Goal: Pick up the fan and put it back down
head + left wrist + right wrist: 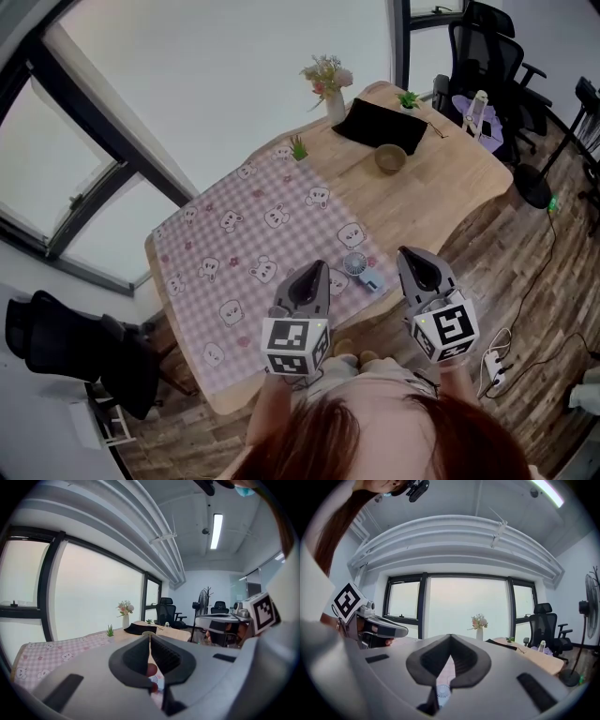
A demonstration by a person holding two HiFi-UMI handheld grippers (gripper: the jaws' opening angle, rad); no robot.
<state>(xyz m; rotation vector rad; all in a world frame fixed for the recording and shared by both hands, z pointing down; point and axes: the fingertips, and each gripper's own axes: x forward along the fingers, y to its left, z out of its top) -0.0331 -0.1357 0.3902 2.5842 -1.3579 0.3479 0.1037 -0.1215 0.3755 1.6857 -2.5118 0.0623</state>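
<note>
A small pale-blue hand fan (360, 268) lies on the pink checked cloth (234, 253) near the table's front edge. In the head view it sits between my two grippers, and neither touches it. My left gripper (317, 269) hovers just to its left with its jaw tips together and nothing held. My right gripper (406, 253) hangs to its right, also shut and empty. In the right gripper view the fan (442, 692) shows below the closed jaws (450, 636). The left gripper view shows jaws (149, 636) meeting at the tip, with the cloth beyond.
On the bare wooden half of the table (450, 197) stand a flower vase (334, 98), a black pouch (380, 124), a wooden bowl (390, 157) and two little green plants (298, 148). Office chairs (487, 47) stand at the far right, and a power strip (494, 366) lies on the floor.
</note>
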